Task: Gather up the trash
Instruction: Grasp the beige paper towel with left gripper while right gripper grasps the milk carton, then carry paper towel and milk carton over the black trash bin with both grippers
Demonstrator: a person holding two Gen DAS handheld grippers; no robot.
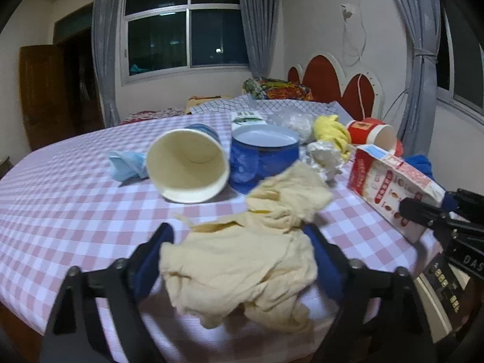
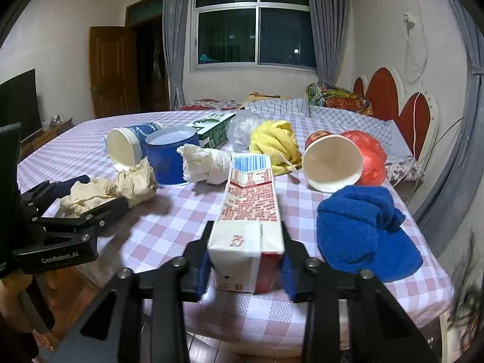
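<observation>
Left gripper (image 1: 239, 260) jaws grasp the cream tissue (image 1: 242, 260), right gripper (image 2: 246, 261) jaws apparently clench the milk carton (image 2: 248, 211); tipped cups look empty.

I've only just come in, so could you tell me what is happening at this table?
A person is clearing trash with two handheld grippers. The left gripper brackets a crumpled cream paper wad near the table edge. The right gripper brackets the end of a red-and-white carton lying on the checked tablecloth. Tipped paper cups and cloths wait behind.
</observation>
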